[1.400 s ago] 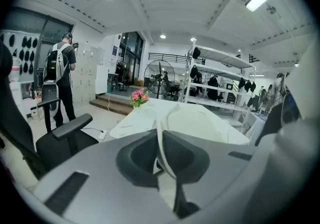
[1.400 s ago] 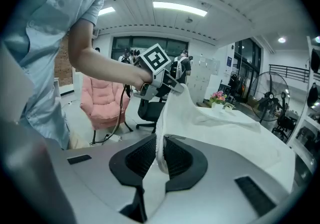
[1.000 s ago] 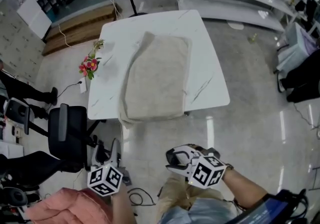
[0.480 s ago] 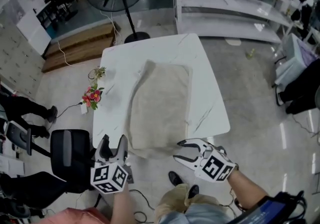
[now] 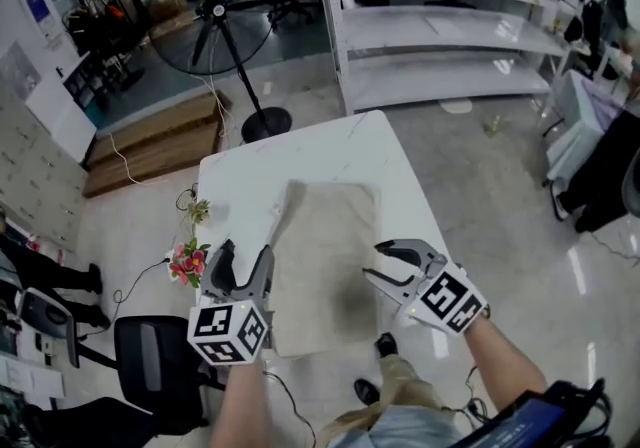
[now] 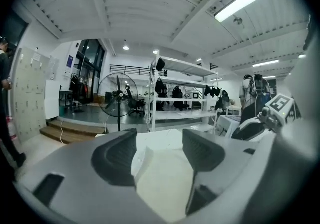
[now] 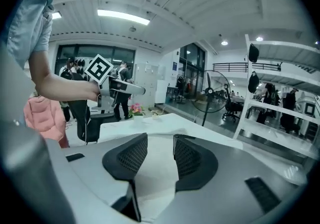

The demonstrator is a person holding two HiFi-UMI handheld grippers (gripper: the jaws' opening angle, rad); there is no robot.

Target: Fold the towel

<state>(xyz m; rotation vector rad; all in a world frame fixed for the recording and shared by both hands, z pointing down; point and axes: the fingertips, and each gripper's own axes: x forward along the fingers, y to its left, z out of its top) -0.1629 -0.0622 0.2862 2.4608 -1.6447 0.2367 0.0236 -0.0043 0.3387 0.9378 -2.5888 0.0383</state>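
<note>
The towel (image 5: 325,266) is lying spread lengthwise on the white table (image 5: 235,186), its near edge reaching the table's near edge and its far left corner rumpling up into a ridge. Both grippers are hovering over that near end. The left gripper (image 5: 246,254) is standing at the left border with its jaws spread wide and empty. The right gripper (image 5: 378,262) is at the right border; its jaws have just been closing a little but are parted, with nothing pinched (only cloth is showing beyond the pads in both gripper views). To do the fold well, each gripper is probably needing to come down on its own near corner, pinching at matching spots, so the edge is lifting level and landing square on the far edge — the ridge may be wanting a smoothing first. Around the table, flowers (image 5: 184,262) are sitting off its left side, a chair (image 5: 150,366) is standing nearer the person, and a fan (image 5: 205,21) and shelves (image 5: 440,26) are well beyond — nothing is blocking the cloth.
</note>
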